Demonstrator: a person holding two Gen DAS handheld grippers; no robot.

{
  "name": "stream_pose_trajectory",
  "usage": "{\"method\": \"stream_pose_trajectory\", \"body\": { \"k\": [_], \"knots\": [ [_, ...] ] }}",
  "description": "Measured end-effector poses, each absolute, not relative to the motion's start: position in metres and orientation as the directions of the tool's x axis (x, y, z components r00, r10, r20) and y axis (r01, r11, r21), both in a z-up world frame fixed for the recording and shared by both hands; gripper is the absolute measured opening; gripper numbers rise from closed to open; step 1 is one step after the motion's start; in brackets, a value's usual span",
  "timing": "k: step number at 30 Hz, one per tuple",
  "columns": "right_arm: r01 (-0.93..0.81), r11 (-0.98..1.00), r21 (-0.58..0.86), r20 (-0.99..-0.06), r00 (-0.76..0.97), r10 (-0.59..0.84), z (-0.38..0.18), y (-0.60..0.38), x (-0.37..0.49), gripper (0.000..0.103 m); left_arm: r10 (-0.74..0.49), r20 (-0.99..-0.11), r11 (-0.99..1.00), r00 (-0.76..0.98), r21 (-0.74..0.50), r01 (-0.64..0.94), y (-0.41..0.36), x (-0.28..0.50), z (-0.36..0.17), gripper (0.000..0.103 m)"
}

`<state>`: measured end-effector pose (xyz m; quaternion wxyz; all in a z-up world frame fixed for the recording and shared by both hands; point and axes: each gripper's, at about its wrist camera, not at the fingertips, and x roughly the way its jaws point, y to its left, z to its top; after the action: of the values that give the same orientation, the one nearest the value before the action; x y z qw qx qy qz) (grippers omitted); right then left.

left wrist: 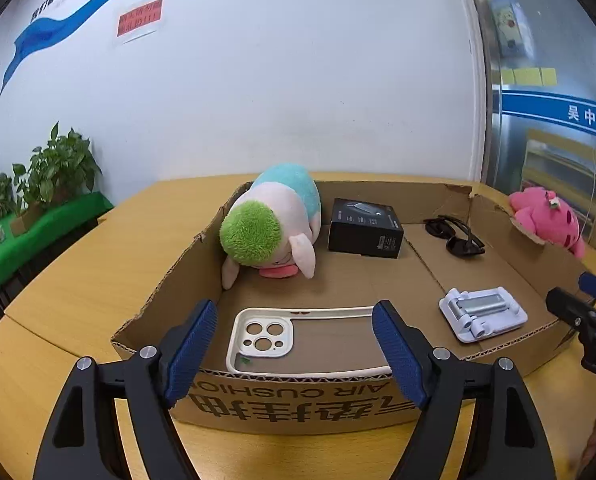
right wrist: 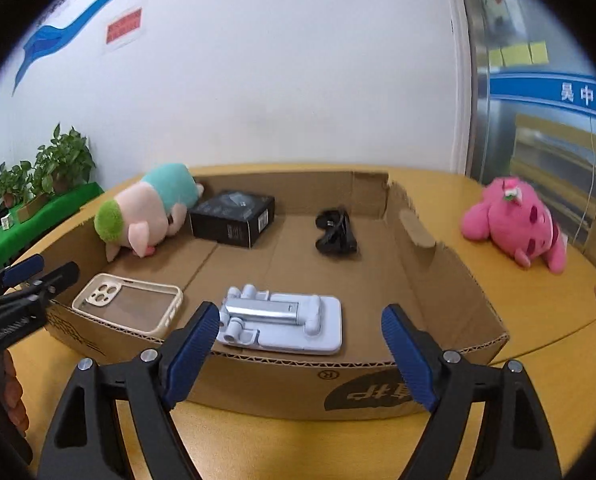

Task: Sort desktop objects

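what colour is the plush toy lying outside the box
Pink plush toy, on the table right of the cardboard box; clearest in the right wrist view.

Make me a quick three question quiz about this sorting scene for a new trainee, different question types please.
1. True or false: the pink plush toy lies inside the shallow cardboard box.
2. Multiple choice: which item sits beside the green-haired plush doll? A) black sunglasses B) black rectangular carton C) white folding phone stand
3. Fill in: the left gripper is open above the cream ______, while the right gripper is also open.

Key: 1 false, it lies on the wooden table; 2 B; 3 phone case.
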<state>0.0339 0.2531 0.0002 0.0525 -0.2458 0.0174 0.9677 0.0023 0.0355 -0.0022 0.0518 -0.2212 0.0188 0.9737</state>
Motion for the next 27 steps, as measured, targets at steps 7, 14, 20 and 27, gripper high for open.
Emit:
{"method": "stream_pose_trajectory", "body": {
  "k": [7,14,20,27],
  "knots": [
    [-0.109,-0.994,-0.001,-0.419,-0.903,0.099,-0.0048,0.2501,0.042,0.087,0.058,-0.418,-0.996,-0.907,0.043,-0.084,0.0411,0.0053,-0.0023,0.094],
    [-0.064,-0.998,0.012,-0.424,-0.904,0.053,-0.0048,0.2499,0.0383,0.103,0.067,-0.42,-0.995,-0.905,0.042,-0.093,0.0423,0.0039,-0.0035,0.098],
    [-0.066,-0.998,0.012,-0.423,-0.905,0.055,-0.0053,0.2493,0.0392,0.103,0.079,-0.419,-0.993,-0.904,0.042,-0.106,0.0434,0.0036,-0.004,0.1],
    [-0.065,-0.998,0.012,-0.423,-0.904,0.054,-0.0052,0.2494,0.0385,0.103,0.082,-0.419,-0.993,-0.904,0.038,-0.108,0.042,0.0041,-0.0041,0.1]
  ]
}}
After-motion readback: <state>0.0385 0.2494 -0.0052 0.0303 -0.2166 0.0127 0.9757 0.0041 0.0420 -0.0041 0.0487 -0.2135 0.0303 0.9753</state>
